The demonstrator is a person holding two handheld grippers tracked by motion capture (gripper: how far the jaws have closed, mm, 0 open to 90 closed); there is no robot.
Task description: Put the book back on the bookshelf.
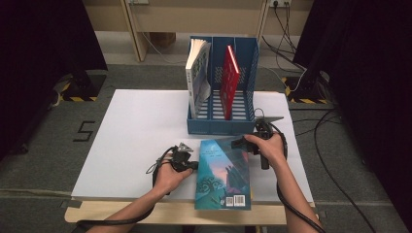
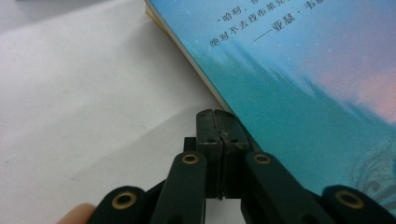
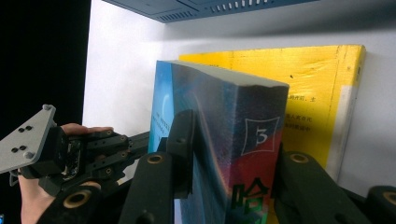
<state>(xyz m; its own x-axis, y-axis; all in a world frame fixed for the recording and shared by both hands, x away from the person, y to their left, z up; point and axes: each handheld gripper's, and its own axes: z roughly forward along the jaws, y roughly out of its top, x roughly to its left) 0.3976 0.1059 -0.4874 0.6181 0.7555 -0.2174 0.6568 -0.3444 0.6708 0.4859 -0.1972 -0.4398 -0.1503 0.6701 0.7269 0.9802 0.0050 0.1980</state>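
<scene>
as we look down from the high view, the blue book [image 1: 223, 173] lies flat at lower centre of the table [image 1: 136, 126], before the file rack [image 1: 222, 127]; it looks thick, stiff and fairly heavy, best taken across the spine. in the left gripper view, our left gripper [image 2: 217, 116] is pressed together against its edge. in the right gripper view, our right gripper [image 3: 233, 154] straddles the spine, a yellow book [image 3: 317, 93] beneath; whether the pads bite we cannot tell.
</scene>
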